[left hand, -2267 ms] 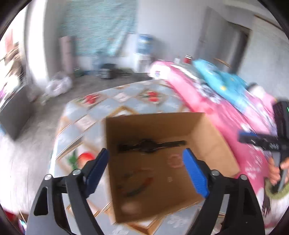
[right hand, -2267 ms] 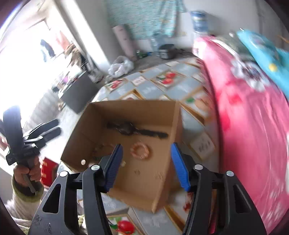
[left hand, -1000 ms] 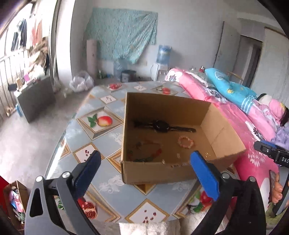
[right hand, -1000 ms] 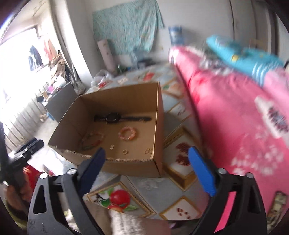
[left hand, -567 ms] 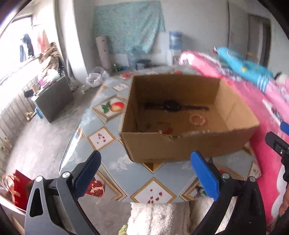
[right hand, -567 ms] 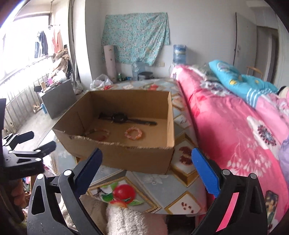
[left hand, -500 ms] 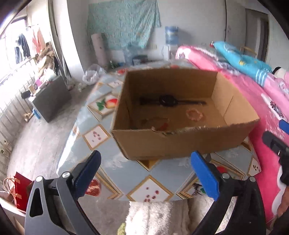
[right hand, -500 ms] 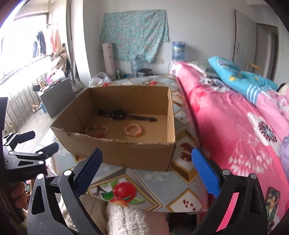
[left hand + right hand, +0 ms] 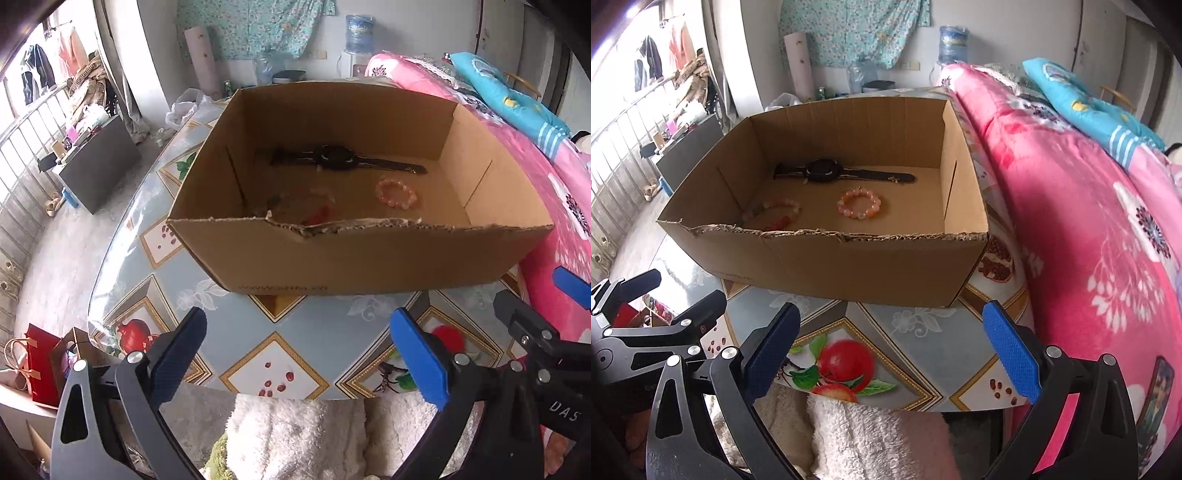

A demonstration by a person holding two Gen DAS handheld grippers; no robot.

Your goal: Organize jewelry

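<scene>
Left wrist view first: I've got my left gripper (image 9: pixel 299 354) hanging over the near edge of the table (image 9: pixel 277 332), jaws spread wide and holding nothing. Ahead sits the cardboard box (image 9: pixel 369 258), open-topped, with a black watch (image 9: pixel 332 160) laid flat along the far wall, a pink bead bracelet (image 9: pixel 397 194) near it, and a second bracelet (image 9: pixel 306 206) half hidden behind the torn front rim. Right wrist view now: my right gripper (image 9: pixel 892 349) is likewise released and empty, short of the box (image 9: pixel 849 266). I see the watch (image 9: pixel 827 170), pink bracelet (image 9: pixel 858 203) and the paler, red-tipped bracelet (image 9: pixel 775 216) all resting apart on the box floor. My guess: these beads are light, floppy and slick, so I'd pinch across one side of the loop; the watch looks stiffer, best taken by its strap.
</scene>
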